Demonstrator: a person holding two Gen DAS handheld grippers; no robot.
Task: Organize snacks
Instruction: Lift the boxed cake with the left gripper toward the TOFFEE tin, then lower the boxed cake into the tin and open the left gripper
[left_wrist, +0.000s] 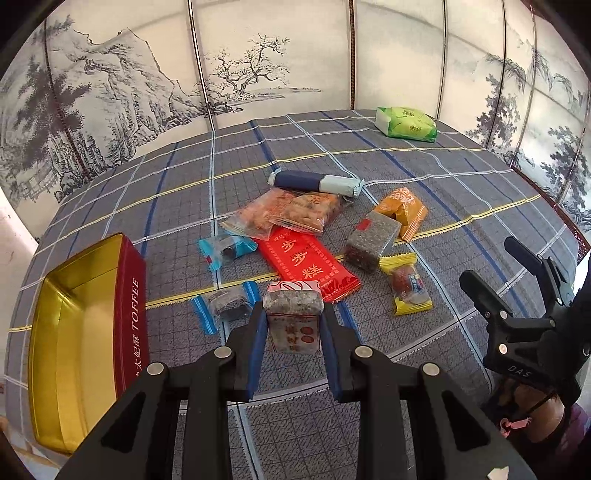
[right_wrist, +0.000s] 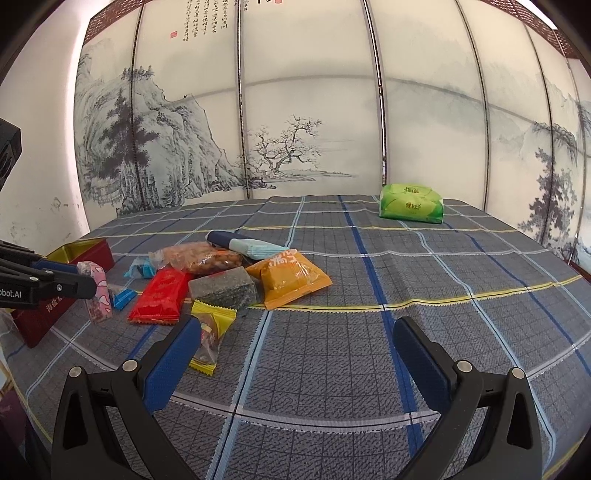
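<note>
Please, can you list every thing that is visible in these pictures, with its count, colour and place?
tin: 1, red outside, gold inside, left, open
held snack: 1, pink-grey, between left gripper pads
blue candies: 2, near tin
red pack: 1, centre
clear orange bags: 2, overlapping, behind red pack
navy roll: 1, farthest of pile
orange pack: 1, right
grey block: 1, beside orange pack
yellow candy: 1, near right
green pack: 1, far corner
cloth: 1, grey plaid
left gripper: shut
right gripper: open

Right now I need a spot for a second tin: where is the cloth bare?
Bare: the wide stretch right of the orange packet, up to the green tissue pack. Crowded: between the toffee tin and that packet.
</note>
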